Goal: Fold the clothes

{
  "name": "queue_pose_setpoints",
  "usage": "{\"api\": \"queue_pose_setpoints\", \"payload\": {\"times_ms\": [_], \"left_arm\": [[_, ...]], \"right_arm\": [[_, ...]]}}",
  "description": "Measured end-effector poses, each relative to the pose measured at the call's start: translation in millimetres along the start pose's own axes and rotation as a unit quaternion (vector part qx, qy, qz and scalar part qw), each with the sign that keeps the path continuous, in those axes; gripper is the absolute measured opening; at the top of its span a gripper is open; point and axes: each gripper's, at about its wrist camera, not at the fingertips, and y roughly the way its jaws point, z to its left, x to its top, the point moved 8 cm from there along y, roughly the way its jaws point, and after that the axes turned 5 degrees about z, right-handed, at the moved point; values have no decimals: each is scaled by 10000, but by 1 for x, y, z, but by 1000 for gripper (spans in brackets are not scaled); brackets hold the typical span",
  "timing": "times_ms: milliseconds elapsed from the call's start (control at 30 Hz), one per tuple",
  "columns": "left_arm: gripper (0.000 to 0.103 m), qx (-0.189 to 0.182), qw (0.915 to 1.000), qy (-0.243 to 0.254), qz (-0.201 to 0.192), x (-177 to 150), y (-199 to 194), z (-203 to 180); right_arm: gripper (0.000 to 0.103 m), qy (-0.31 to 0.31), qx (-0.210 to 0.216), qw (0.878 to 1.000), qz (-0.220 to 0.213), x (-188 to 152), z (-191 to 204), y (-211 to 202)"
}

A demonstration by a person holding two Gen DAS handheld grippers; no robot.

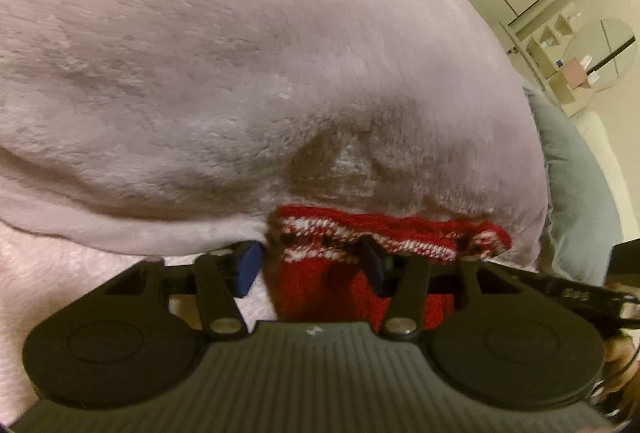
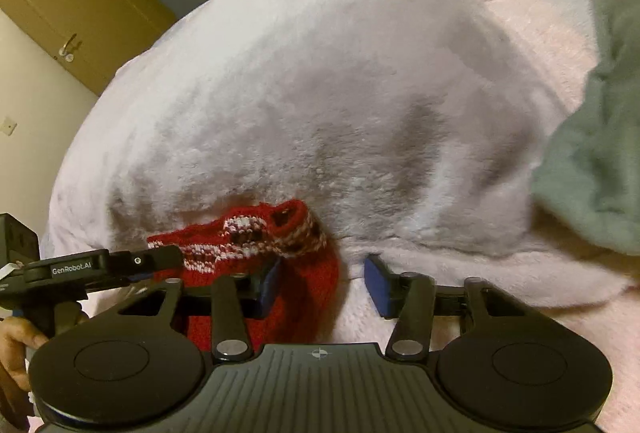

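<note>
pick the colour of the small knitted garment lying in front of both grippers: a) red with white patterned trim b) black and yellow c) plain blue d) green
a: the knitted garment is red with a white-flecked band along its edge, lying on the pale fluffy blanket.

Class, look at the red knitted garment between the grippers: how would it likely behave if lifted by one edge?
The red knitted garment would probably droop; its patterned edge already bunches and curls. The loose, chunky knit likely stretches. It probably won't slip easily on the fleecy blanket.
</note>
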Motion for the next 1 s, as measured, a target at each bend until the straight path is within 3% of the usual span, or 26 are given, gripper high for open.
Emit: {"api": "queue_pose_setpoints", "payload": {"times_ms": [33,67,200,333,433,567,633,667,733,833,933,1000], "left_arm": [[6,-99,9999,35,5,0,-1,-2],[4,-248,9997,71,-53,-1,-7,-4],[3,-951,9935,330,-523,-8,-52,-18],[4,-1643,9793,788,-879,-46,-112,-44],[8,-1596,9777,1231,-591,-106,-134,-51],[11,-922,9854,1373,417,-199,-131,-25],[13,-587,9856,1425,699,-219,-133,-14],[13,-422,9850,1455,822,-228,-134,-8],[14,-343,9867,1481,567,-220,-141,-17],[25,-303,9875,1546,92,-205,-149,-36],[27,-232,9859,1611,-382,-188,-148,-53],[26,-62,9900,1312,-517,-182,-134,-51]], "right_arm": [[9,-49,65,10000,-56,0,2,-3],[3,-136,136,9996,-217,-1,5,-14],[3,-628,442,9931,-881,-17,22,-77],[3,-1298,663,9802,-1342,-58,48,-150],[3,-2156,284,9706,-1033,-120,75,-173],[3,-2259,-192,9728,464,-214,75,-164],[3,-2223,-585,9679,1019,-245,69,-160],[3,-2201,-732,9676,999,-247,68,-163],[3,-2113,-966,9685,895,-248,68,-170],[5,-1674,-816,9822,246,-220,80,-171],[7,-1395,-618,9879,-279,-193,96,-159],[7,-1367,-512,9885,-385,-188,107,-136]]}}
